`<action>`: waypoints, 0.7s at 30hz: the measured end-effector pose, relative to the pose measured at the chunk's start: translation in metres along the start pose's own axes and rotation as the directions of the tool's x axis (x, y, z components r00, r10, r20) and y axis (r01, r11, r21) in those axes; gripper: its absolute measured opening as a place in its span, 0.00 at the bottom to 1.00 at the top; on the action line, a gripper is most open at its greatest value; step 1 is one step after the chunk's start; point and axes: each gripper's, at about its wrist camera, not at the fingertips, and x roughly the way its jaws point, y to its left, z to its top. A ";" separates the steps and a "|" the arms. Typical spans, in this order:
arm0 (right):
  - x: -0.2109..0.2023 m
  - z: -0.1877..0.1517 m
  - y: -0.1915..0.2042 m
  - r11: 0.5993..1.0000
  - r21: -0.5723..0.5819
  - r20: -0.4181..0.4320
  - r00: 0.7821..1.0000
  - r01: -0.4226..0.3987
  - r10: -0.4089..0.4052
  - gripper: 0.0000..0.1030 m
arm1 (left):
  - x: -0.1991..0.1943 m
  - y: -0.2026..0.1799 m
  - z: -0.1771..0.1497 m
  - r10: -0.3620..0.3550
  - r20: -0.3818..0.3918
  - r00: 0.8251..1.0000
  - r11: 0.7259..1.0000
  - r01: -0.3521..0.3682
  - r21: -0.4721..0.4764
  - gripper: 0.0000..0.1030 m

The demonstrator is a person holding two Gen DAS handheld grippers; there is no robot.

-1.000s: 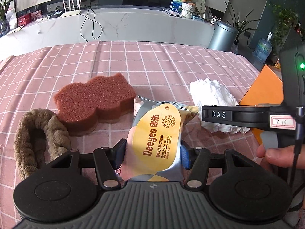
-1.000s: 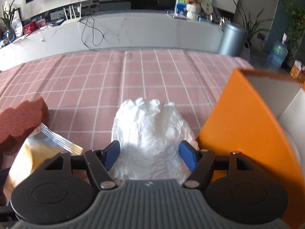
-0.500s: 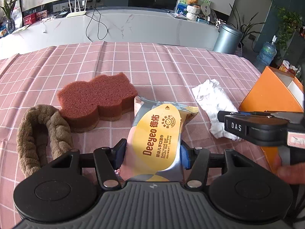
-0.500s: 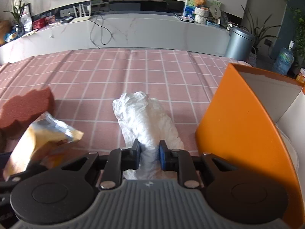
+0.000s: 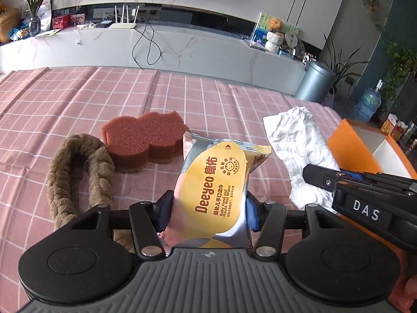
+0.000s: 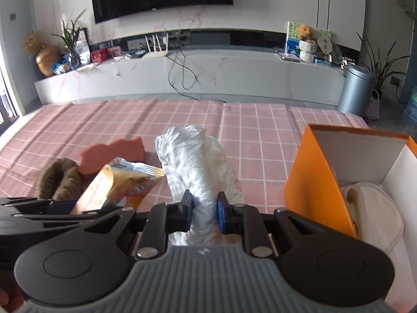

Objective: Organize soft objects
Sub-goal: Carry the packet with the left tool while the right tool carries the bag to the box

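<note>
My left gripper (image 5: pixel 208 214) is shut on a yellow pack of baby wet wipes (image 5: pixel 216 190) and holds it above the pink checked cloth. My right gripper (image 6: pixel 204 215) is shut on a crumpled white cloth (image 6: pixel 198 161) and has it raised; it also shows in the left wrist view (image 5: pixel 299 146). A red-brown sponge (image 5: pixel 146 138) and a brown plush braided loop (image 5: pixel 78 172) lie on the cloth to the left. An orange box (image 6: pixel 312 182) stands at the right with a cream cloth (image 6: pixel 372 211) inside.
The pink checked tablecloth (image 5: pixel 78 99) covers the table. Behind its far edge are a grey marble TV bench (image 6: pixel 208 73), a grey bin (image 6: pixel 357 88) and a water bottle (image 5: pixel 367 104).
My right gripper closed on the white cloth and lifted it. Both grippers rose, and the left one kept hold of the wipes pack.
</note>
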 end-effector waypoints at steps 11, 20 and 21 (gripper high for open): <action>-0.075 -0.003 -0.016 0.996 0.007 0.104 0.991 -0.086 0.084 0.16 | -0.062 -0.028 -0.001 -0.046 0.107 0.993 0.999 0.046 0.005 0.60; -0.138 -0.005 -0.068 0.988 0.092 0.205 0.973 -0.127 0.106 0.16 | -0.093 -0.072 0.005 -0.138 0.171 0.976 0.989 0.127 0.075 0.60; -0.144 -0.006 -0.074 0.987 0.101 0.213 0.972 -0.125 0.101 0.16 | -0.094 -0.079 0.006 -0.152 0.175 0.973 0.986 0.138 0.089 0.60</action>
